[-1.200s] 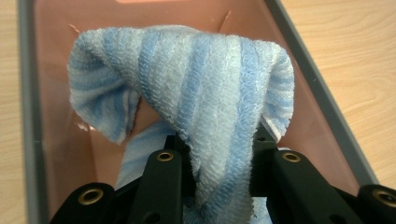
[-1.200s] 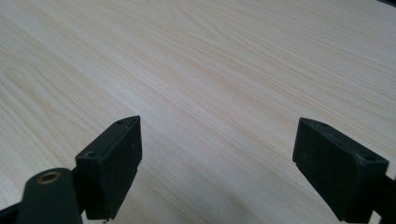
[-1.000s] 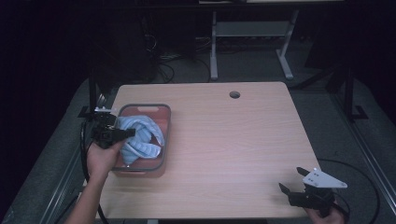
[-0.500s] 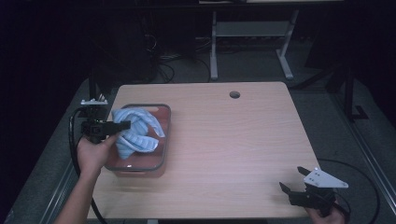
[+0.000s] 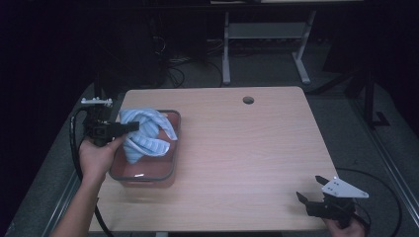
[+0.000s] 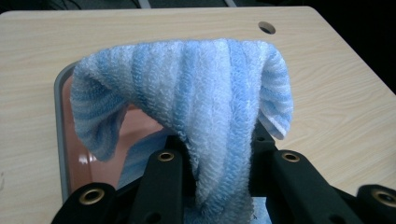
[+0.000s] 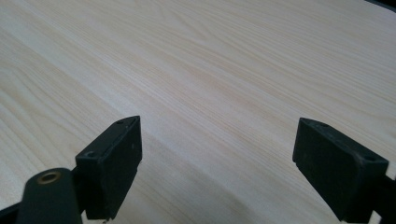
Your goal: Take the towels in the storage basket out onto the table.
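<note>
A blue-and-white striped towel hangs above a red bin with a grey rim at the table's left. My left gripper is shut on the towel and holds it lifted over the bin. In the left gripper view the towel drapes over and between the black jaws, and the bin's rim shows beneath. My right gripper rests at the table's front right corner, open with nothing between its jaws. In the right gripper view, bare wood lies between the two fingertips.
The wooden table has a round cable hole near its far edge. A metal stand and cables lie on the dark floor behind. The right gripper's cable trails off the table's right side.
My left gripper has lifted the towel up and back toward the bin's far left corner. The right gripper has stayed in place.
</note>
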A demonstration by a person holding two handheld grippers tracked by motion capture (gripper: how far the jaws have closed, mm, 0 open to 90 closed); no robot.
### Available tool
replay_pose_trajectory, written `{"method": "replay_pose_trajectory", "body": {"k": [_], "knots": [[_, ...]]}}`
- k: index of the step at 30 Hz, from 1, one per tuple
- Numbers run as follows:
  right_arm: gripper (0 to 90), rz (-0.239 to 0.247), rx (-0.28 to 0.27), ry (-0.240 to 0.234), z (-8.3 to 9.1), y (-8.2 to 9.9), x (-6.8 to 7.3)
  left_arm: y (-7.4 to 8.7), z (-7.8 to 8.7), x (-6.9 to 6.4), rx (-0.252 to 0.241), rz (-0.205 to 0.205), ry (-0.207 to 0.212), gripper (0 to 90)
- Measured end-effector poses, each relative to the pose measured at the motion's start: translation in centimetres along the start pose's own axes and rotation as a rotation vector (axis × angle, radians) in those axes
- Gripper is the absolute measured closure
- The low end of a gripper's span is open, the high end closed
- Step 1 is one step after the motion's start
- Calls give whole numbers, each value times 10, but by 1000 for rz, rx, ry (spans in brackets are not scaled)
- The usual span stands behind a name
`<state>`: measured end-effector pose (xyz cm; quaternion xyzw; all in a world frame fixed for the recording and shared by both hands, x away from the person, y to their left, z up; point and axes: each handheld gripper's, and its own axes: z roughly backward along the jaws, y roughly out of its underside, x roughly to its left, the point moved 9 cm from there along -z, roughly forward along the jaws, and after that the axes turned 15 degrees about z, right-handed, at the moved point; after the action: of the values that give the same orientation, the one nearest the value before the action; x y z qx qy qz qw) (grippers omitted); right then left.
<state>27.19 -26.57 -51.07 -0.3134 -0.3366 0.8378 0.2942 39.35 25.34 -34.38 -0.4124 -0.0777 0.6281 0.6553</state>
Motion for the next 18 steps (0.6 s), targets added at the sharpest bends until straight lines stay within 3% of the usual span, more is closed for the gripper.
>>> {"method": "replay_pose_trajectory", "body": {"k": [18], "knots": [[151, 10, -3, -12, 0, -3, 3, -5, -9, -27, 13, -33, 18, 724]]}}
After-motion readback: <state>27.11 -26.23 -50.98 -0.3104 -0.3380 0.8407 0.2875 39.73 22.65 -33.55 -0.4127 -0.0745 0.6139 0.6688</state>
